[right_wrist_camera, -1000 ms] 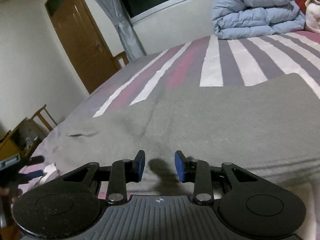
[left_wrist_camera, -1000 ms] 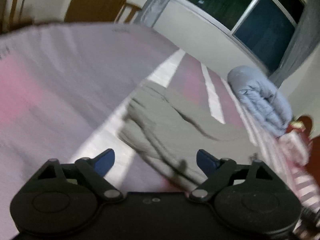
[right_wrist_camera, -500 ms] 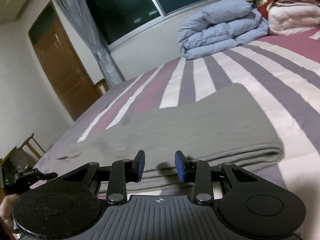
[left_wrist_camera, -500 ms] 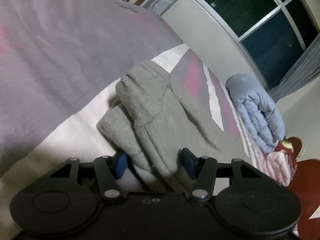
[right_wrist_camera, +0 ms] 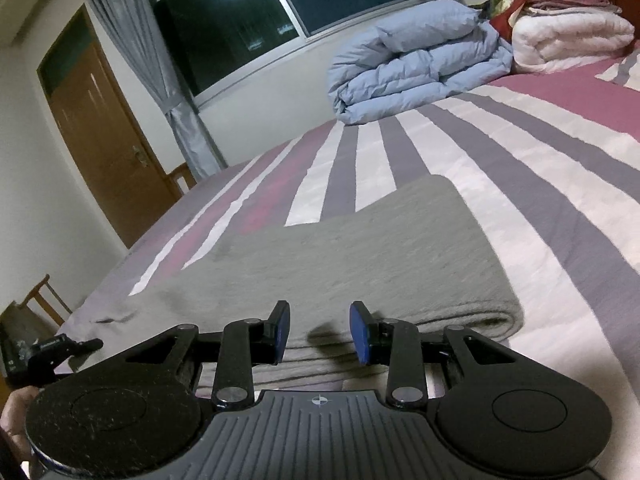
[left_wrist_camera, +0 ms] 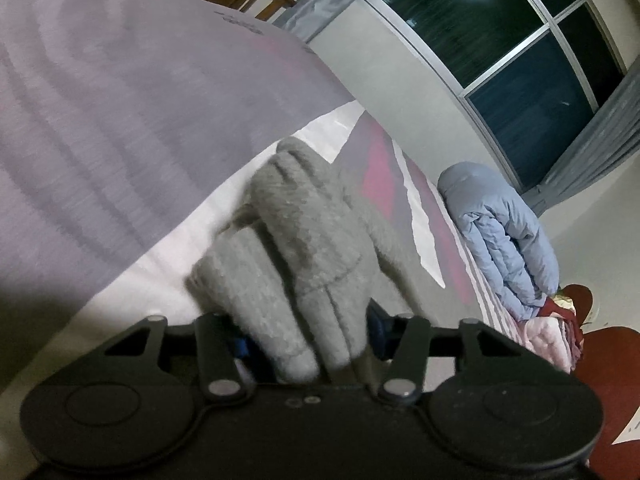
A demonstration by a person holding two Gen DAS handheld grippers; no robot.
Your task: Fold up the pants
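Grey pants (right_wrist_camera: 380, 248) lie folded lengthwise on the striped bed sheet (right_wrist_camera: 540, 152). In the left wrist view one end of the pants (left_wrist_camera: 304, 240) is bunched up and fills the gap of my left gripper (left_wrist_camera: 308, 336). Its jaws are closing and the blue pads press into the cloth from both sides. My right gripper (right_wrist_camera: 320, 332) hovers low at the layered near edge of the pants, fingers apart, with nothing between them. In the right wrist view the left gripper (right_wrist_camera: 52, 352) shows small at the lower left, with a hand (right_wrist_camera: 16, 404) below it.
A rolled light-blue duvet (right_wrist_camera: 420, 60) and a pile of white and red bedding (right_wrist_camera: 572, 36) lie at the head of the bed under the dark window. A brown door (right_wrist_camera: 104, 140) and a wooden chair (right_wrist_camera: 44, 300) stand off to the left.
My left gripper dropped onto the bunched end of the pants and its wide-open jaws closed around the cloth. My right gripper slid back to the pants' near edge, its jaws unchanged.
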